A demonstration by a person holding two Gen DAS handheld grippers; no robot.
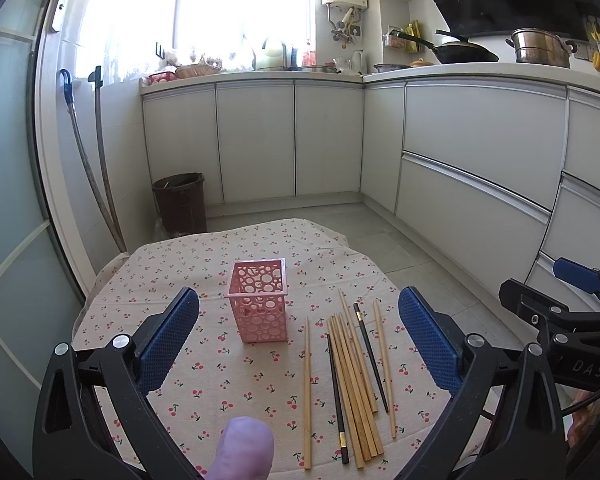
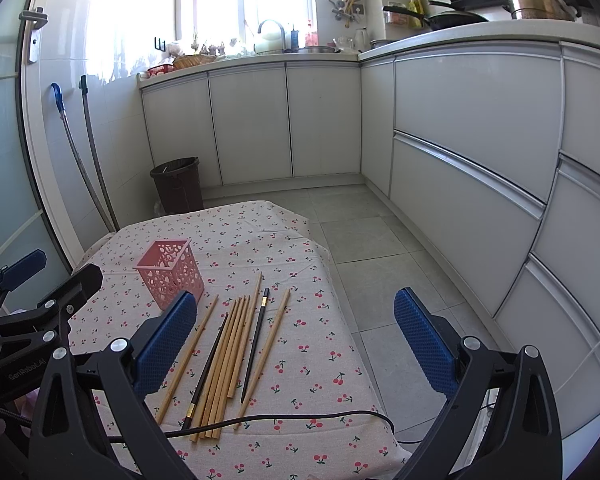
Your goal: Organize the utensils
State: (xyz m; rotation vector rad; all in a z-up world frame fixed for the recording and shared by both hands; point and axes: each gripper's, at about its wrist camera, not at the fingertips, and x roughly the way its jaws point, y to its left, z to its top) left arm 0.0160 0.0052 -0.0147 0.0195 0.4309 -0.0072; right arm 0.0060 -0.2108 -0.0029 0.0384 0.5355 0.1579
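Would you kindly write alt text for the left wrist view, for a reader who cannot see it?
The open left gripper hovers over a cherry-print tablecloth, framing an upright, empty pink perforated holder with wooden and black chopsticks lying loose to its right. The right gripper shows at the right edge; kitchen cabinets stand behind.

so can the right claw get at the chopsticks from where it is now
Probably yes. The right claw is open, and the chopsticks lie flat on the tablecloth just ahead of it. Only a thin black cable crosses their near ends; the pink basket stands off to the left.
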